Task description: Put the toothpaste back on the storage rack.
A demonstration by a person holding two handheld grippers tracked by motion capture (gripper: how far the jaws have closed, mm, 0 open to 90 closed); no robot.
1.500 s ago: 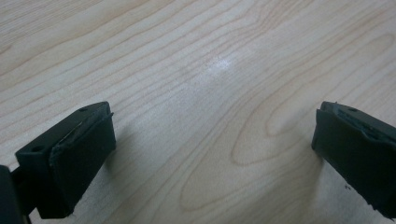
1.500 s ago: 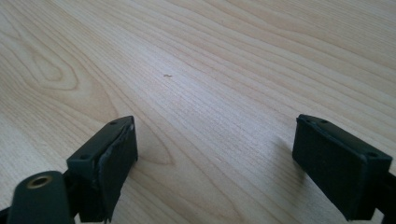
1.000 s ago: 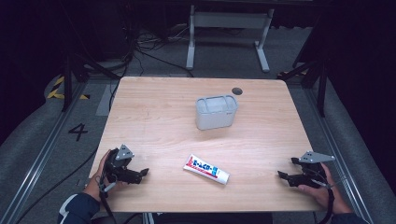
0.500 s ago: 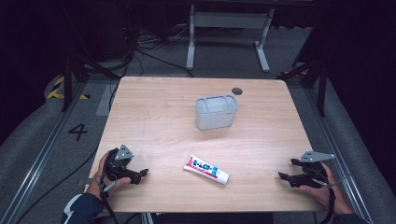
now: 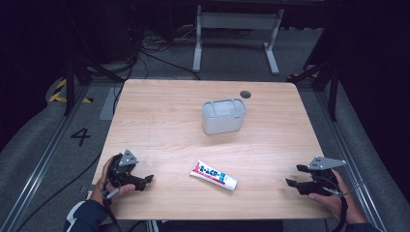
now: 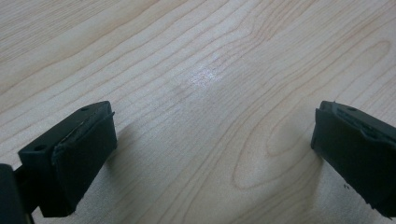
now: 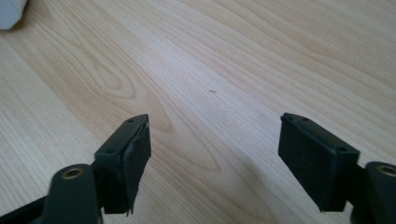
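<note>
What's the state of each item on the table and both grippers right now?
toothpaste tube: lying flat on the table, capped end toward the right gripper, untouched.
grey container: upright, open top, looks empty.
left gripper: jaws open, nothing between them, low over the table.
right gripper: jaws open with nothing between them, have just been closing somewhat.

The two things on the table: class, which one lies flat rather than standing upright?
The toothpaste tube, white with red and blue print, lies flat near the front edge between the grippers. The grey container stands upright farther back, open at the top.
</note>
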